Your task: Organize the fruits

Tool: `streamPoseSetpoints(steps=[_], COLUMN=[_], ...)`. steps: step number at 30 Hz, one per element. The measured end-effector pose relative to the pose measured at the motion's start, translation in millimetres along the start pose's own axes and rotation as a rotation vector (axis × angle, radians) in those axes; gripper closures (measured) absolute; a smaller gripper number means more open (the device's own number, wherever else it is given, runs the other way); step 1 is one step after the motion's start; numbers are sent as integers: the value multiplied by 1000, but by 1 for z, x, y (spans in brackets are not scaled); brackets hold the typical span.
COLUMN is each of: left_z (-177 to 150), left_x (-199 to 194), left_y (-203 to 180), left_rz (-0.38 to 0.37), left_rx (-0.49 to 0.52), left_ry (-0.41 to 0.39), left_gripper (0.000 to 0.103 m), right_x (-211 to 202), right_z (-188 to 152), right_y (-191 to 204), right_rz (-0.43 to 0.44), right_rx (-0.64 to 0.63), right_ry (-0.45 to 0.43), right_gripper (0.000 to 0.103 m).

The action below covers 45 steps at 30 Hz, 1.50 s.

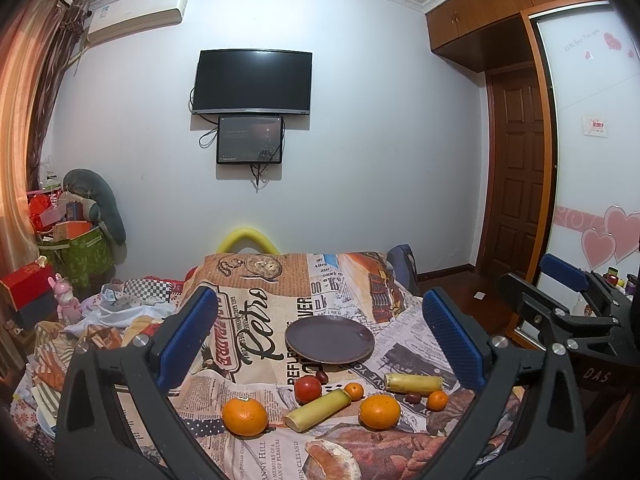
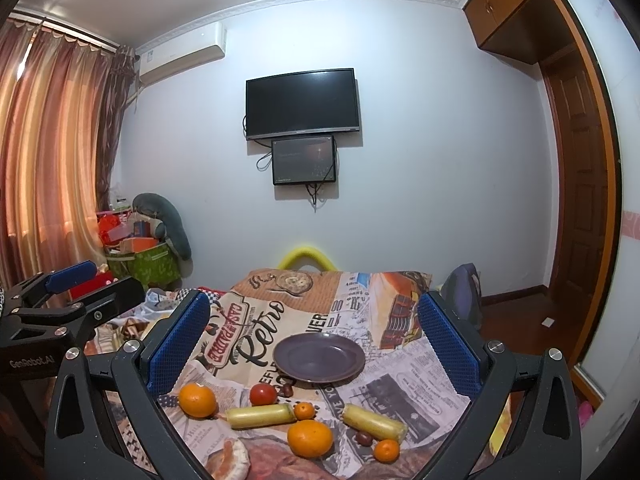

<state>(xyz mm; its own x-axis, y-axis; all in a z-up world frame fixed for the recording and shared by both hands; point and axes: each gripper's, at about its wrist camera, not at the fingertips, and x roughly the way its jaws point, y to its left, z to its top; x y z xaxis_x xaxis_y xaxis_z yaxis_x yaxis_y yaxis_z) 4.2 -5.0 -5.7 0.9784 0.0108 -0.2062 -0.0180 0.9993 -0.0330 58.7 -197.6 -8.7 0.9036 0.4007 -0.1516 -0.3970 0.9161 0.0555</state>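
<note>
hovering above the near edge of the tabletop [image 1: 256, 312], both grippers have jaws spread wide, nothing between them. left gripper [image 1: 320, 340] frames the fruit from the left view; right gripper [image 2: 314, 344] does the same from the right view.

writing: the cloth [image 2: 256, 344] covering the tabletop is newsprint style w/ "retro" in big script, "casa padre" in a red banner, "hill" and "cleland" near the front edge. right gripper's body [image 1: 596, 376] reads "das" in the left view; left gripper's body [image 2: 32, 362] reads "genrobot.ai" in the right view.

fruit, all on the cloth in front of the empty purple plate [image 1: 329, 339]: tomato [image 1: 307, 389] and a dark date [image 1: 322, 377] just by the plate's near rim; big orange [image 1: 245, 417] at left, a second big orange [image 1: 379, 411] right of centre; two small mandarins [image 1: 353, 390] and [image 1: 437, 401]; two yellow-green cane pieces [image 1: 318, 410] and [image 1: 413, 383], another date [image 1: 413, 398] under the right one. peeled citrus [image 1: 333, 460] lies at the very front.

room: plate sits mid-cloth w/ bare cloth behind it up to the far edge. wood floor [image 1: 472, 292] drops away on the right, cluttered bedding [image 1: 120, 308] on the left.

views: left view shows heart stickers [image 1: 612, 240] on the wardrobe door; right view shows the curtain [image 2: 52, 152] far more fully. tv [image 2: 302, 104] and ac unit [image 2: 182, 52] are in both.
</note>
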Motion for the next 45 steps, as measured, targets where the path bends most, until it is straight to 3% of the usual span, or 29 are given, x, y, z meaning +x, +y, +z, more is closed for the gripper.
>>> streamPoseSetpoints(steps=[45], left_z=[3], left_x=[-3], left_y=[-3], left_rz=[-4], left_rx=[2], left_ry=[5], left_gripper=[0], right_x=[-2], right_z=[2], right_y=[1], right_rz=[6], right_rx=[-3], right_ry=[1], right_gripper=[0])
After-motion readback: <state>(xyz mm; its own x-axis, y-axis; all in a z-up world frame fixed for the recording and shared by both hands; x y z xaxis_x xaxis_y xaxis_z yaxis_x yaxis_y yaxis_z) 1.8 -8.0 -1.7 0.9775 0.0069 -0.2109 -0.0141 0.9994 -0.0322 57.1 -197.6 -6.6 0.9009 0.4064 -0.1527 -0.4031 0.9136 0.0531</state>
